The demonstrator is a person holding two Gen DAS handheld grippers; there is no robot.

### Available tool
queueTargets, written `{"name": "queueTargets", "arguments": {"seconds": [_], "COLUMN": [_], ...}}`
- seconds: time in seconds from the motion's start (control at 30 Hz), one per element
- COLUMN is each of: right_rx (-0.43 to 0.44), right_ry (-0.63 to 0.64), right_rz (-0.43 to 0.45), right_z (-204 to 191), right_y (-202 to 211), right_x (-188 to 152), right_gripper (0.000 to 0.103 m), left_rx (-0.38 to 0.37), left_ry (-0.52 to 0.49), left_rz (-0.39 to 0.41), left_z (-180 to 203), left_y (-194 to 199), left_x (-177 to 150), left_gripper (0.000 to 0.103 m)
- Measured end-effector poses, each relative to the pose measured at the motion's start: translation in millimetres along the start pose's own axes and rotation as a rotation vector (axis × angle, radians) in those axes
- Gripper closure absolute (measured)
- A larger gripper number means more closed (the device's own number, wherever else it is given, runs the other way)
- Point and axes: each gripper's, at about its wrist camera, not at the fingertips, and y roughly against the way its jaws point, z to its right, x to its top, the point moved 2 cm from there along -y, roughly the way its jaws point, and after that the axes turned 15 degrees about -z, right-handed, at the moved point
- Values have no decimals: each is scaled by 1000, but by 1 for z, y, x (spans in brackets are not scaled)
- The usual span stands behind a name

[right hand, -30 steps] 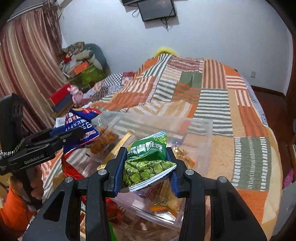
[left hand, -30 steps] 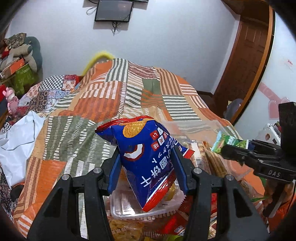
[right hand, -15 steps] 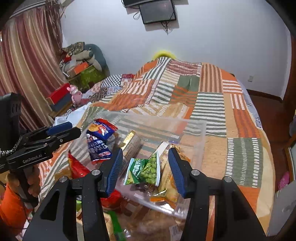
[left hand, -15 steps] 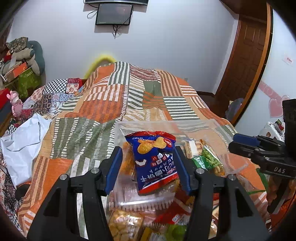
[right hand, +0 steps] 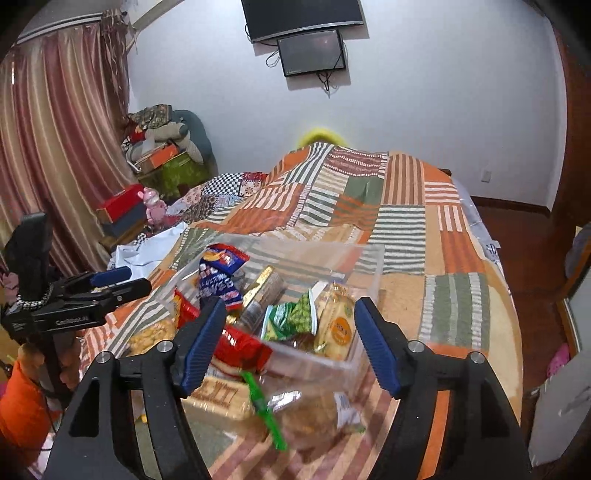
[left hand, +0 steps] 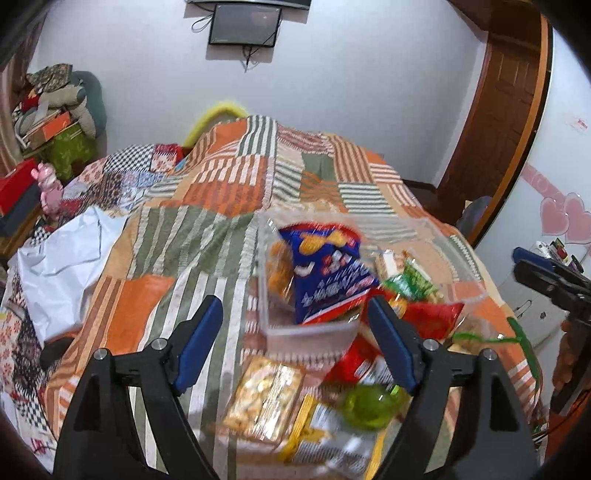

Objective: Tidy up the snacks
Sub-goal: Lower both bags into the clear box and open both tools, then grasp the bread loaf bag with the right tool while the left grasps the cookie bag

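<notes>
- Curtains (right hand: 48, 147) in red and cream stripes show only through my right wrist camera, at the far left; my left wrist camera shows a brown wooden door (left hand: 495, 110) at its far right, which the other view cuts off.
- My left gripper (left hand: 295, 339) is spread wide with nothing between its blue pads, held above loose packets lying on the patchwork quilt (left hand: 229, 184). The right wrist view shows the same tool from the side (right hand: 110, 284), its two fingers apart.
- My right gripper (right hand: 290, 339) is also wide open and holds nothing; it hangs over the near edge of the clear plastic bin (right hand: 365, 258).
- One clear plastic bin sits on the quilt. One blue chip bag (left hand: 325, 269) leans upright at its left end, and one green pea packet (right hand: 291, 317) lies to the right of it, beside a yellow biscuit packet (right hand: 338, 325).
- One gold-edged packet (right hand: 264, 291), seen clearly only from the right wrist, lies between the blue bag and the green one.
- Outside the bin, near me, the left view shows a clear pack of crackers (left hand: 264, 398) and a blurred green item (left hand: 369, 406); I cannot count the rest of the heap.
- Two screens hang on the wall in the right view, one large television (right hand: 303, 14) above a smaller monitor (right hand: 312, 51).
</notes>
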Motion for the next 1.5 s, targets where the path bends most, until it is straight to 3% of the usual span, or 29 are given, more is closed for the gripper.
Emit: {"name": "queueTargets", "arguments": {"seconds": [0.17,0.3,0.63,0.93,1.3,1.43,1.5], "right_rx": [-24,-39,-27,-23,-15,-13,-9], "right_ry": [7,-2,-71,-104,-110,-115,-115], "right_rz": [-23,-37,-102,-173,-190,-180,-176], "right_z": [0,0,9,20,24,26,26], "right_y": [2,0,-17,-41,-56,-58,-58], "right_x": [-18,-33,-65,-72,-68,-66,-66], "right_gripper": [32,23,23,23,23,23,23], "left_rx": [-11,-27,-15,-26,3,5,-5], "left_ry": [48,74,100,110,76,59,42], "left_rz": [-59,-91,-170,-219,-203,-183,-179], "left_z": [-14,-22,-31,-33,-34,-32,-31], "left_y": [-9,-11,-30,-54,-75,-78,-80], "left_x": [-20,-36,-66,-66,-51,-50,-50], "left_gripper": [22,22,22,22,23,37,58]}}
